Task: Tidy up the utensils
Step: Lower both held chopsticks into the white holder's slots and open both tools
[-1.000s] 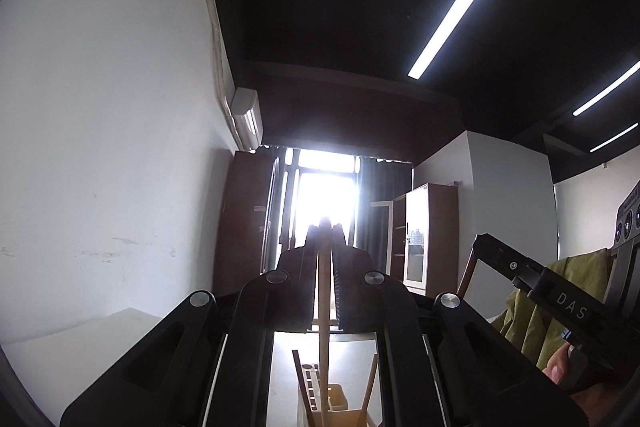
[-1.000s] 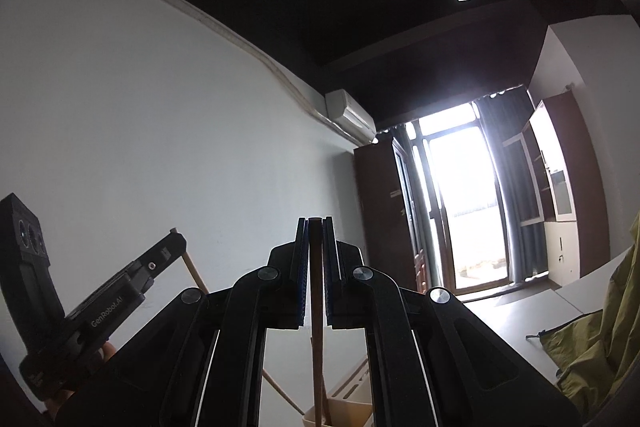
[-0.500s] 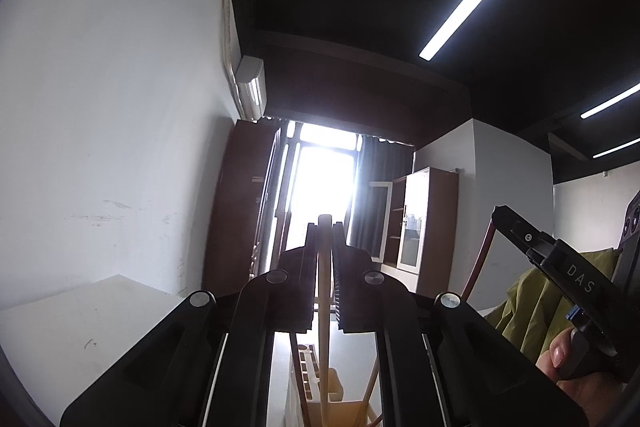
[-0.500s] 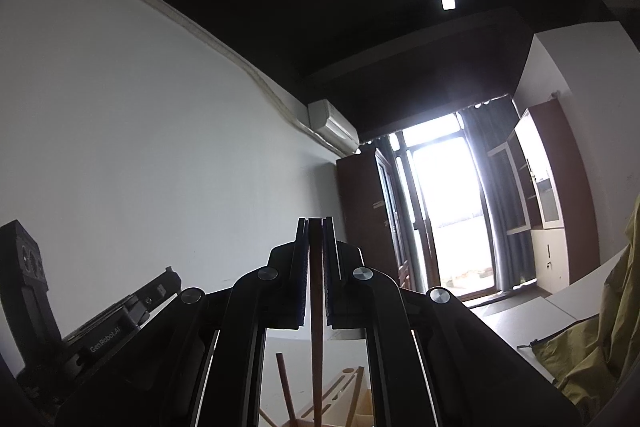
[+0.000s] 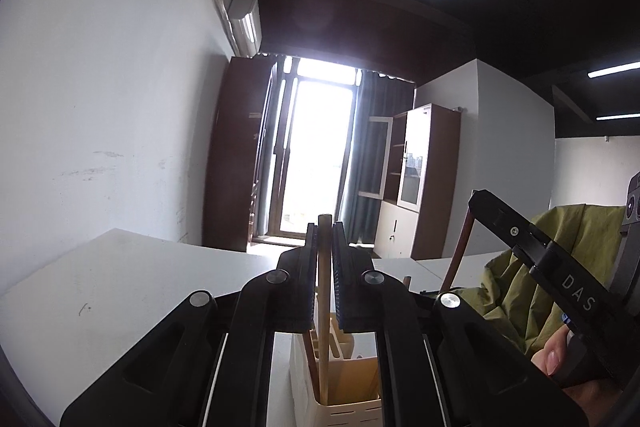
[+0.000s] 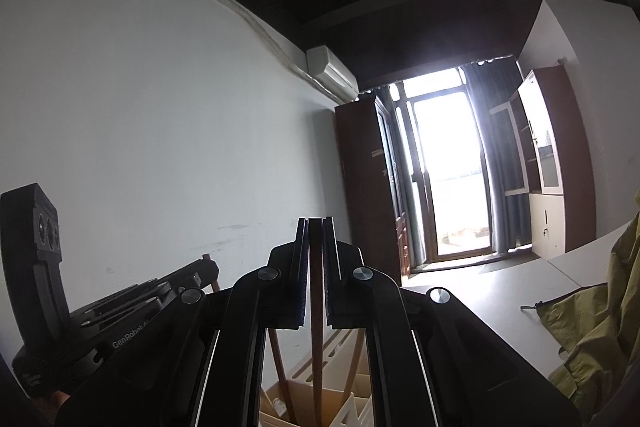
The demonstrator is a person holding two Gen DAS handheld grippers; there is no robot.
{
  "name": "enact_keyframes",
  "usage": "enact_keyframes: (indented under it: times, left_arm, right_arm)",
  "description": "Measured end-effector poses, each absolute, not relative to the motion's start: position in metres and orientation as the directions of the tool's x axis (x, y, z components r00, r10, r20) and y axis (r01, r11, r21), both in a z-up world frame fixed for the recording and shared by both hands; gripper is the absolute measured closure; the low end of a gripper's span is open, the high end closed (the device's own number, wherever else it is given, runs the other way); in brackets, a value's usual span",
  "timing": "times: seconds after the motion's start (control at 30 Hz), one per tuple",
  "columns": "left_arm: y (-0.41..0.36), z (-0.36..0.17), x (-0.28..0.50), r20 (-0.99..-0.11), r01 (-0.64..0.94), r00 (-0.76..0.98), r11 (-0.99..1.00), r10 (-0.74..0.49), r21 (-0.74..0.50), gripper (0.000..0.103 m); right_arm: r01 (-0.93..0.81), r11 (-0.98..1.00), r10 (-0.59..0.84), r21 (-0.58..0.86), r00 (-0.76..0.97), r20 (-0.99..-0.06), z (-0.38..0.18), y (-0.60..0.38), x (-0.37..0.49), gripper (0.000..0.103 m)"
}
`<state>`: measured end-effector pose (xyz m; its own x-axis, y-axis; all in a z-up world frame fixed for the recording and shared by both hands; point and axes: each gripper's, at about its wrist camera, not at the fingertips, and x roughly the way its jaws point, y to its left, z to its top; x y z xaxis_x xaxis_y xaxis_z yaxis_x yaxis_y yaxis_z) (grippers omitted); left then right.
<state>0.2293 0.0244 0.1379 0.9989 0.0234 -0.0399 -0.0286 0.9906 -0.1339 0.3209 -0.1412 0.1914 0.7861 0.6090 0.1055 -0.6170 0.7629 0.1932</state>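
Both pairs of black fingers (image 5: 304, 287) pinched tight, left gripper (image 5: 324, 239) on a pale wooden utensil handle (image 5: 323, 327), right gripper (image 6: 315, 231) on a dark brown wooden handle (image 6: 317, 347), each hanging upright into a cream slotted plastic utensil holder (image 5: 344, 409) on a white table (image 5: 100, 291).

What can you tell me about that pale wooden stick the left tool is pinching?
The pale wooden stick is a slim, round, light-coloured handle that looks like plain wood. It stands nearly upright, clamped between the two black ribbed fingers of the left tool, its flat top poking just above them. Its lower part reaches down into a cream slotted holder on the white table, beside a darker stick. Its bottom end is hidden.
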Motion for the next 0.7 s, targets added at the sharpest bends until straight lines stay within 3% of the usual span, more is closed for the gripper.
enact_keyframes:
  times: [0.2,0.7]
  left_arm:
    - [0.028,0.123,0.237,-0.114,-0.032,0.993,0.991,0.017,-0.131,0.096]
    - [0.028,0.113,0.246,-0.161,-0.033,0.987,0.992,0.013,-0.122,0.096]
  right_arm:
    - [-0.617,0.766,0.621,0.182,0.783,0.042,0.18,-0.132,0.329,0.096]
    - [-0.606,0.775,0.623,0.182,0.781,-0.053,0.171,-0.124,0.344,0.096]
